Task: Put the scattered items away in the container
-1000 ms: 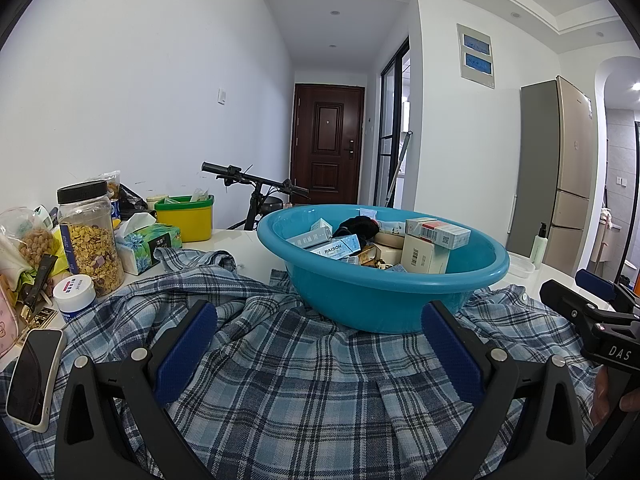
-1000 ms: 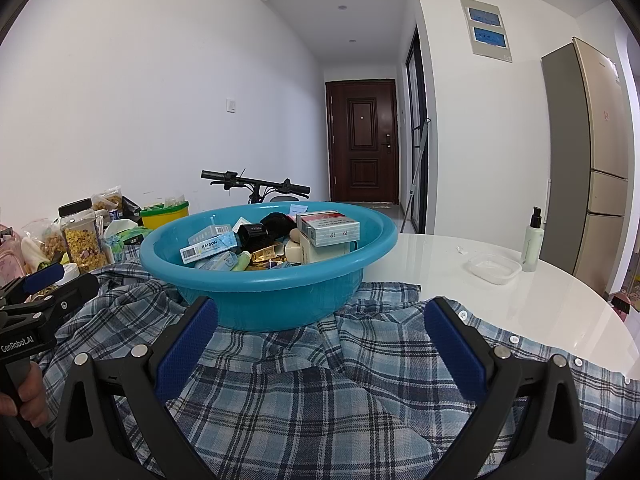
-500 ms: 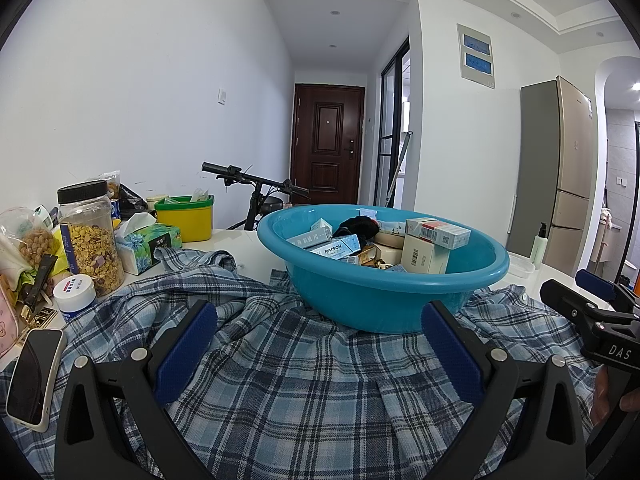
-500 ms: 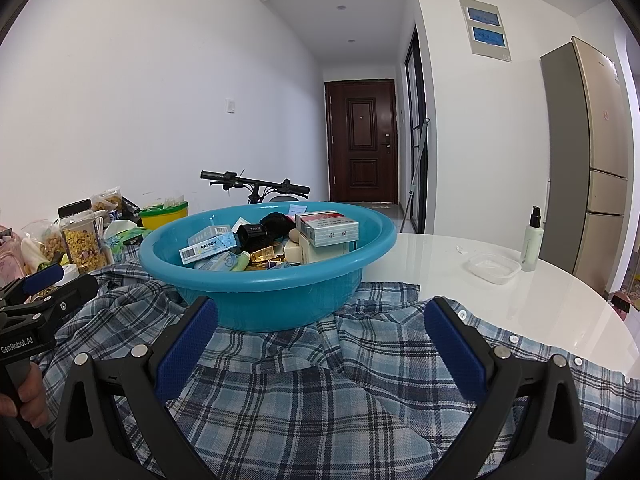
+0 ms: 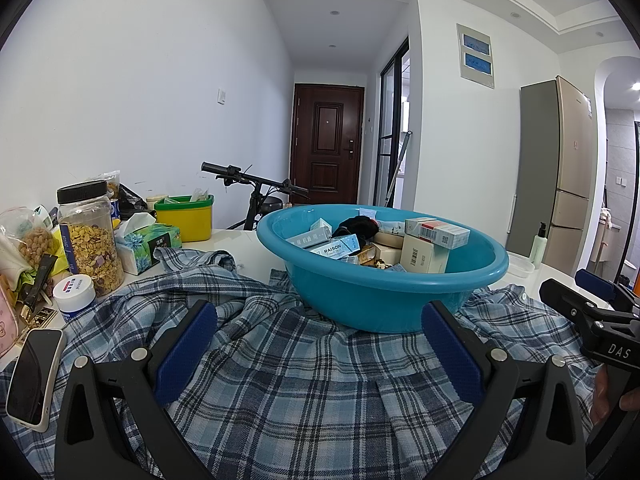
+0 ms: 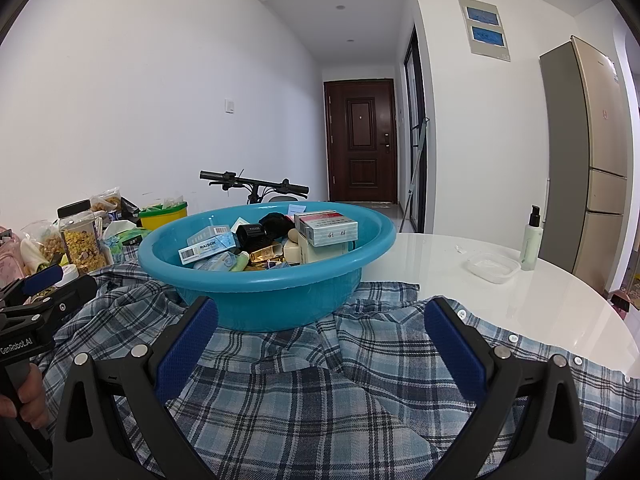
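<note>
A blue plastic basin (image 5: pixel 384 300) (image 6: pixel 256 300) stands on a blue plaid shirt (image 5: pixel 312 392) (image 6: pixel 320 400) spread over the white table. It holds several small boxes, a black item and gold wrappers. My left gripper (image 5: pixel 318 354) hovers open over the shirt, a short way in front of the basin, with nothing between its blue pads. My right gripper (image 6: pixel 320 354) is also open and empty, just before the basin's near wall. Each gripper shows at the edge of the other's view, held by a hand.
At the left stand a cereal jar (image 5: pixel 90 240), a tissue box (image 5: pixel 146 244), a yellow tub (image 5: pixel 184 218), a small white jar (image 5: pixel 75 296) and a phone (image 5: pixel 34 376). On the bare white table (image 6: pixel 520 312) at right are a pump bottle (image 6: pixel 531 240) and a shallow white dish (image 6: pixel 494 267).
</note>
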`<state>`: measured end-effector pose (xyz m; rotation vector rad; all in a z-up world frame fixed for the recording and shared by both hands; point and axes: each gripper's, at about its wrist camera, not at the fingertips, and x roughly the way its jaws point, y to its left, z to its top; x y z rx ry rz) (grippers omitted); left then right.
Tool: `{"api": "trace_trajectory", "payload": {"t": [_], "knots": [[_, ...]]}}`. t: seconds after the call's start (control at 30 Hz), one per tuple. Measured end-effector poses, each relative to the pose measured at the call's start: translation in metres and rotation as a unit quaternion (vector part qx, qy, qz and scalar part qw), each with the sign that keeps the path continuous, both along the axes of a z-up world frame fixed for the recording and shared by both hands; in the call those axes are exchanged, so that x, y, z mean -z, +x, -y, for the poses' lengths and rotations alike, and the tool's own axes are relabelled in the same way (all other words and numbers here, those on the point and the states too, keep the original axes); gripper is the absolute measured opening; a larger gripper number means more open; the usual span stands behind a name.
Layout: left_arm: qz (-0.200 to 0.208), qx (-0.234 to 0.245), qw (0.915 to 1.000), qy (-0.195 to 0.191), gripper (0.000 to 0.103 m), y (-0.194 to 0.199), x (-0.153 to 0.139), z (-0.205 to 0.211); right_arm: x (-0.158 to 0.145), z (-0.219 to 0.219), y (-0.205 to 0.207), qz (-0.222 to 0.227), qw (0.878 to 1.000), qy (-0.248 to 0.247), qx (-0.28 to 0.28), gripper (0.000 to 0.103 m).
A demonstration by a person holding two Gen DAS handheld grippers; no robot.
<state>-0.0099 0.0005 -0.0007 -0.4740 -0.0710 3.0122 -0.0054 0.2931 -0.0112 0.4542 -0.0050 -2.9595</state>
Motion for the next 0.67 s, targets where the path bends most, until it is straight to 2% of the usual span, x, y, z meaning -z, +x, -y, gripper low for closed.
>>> {"api": "trace_trajectory", "payload": {"t": [0.67], "knots": [[0.000, 0.000, 1.0000, 0.000, 0.103, 0.0001, 0.0000, -0.0003, 0.0000, -0.0001, -0.0009, 0.002, 1.000, -0.003, 0.003, 0.103]]}}
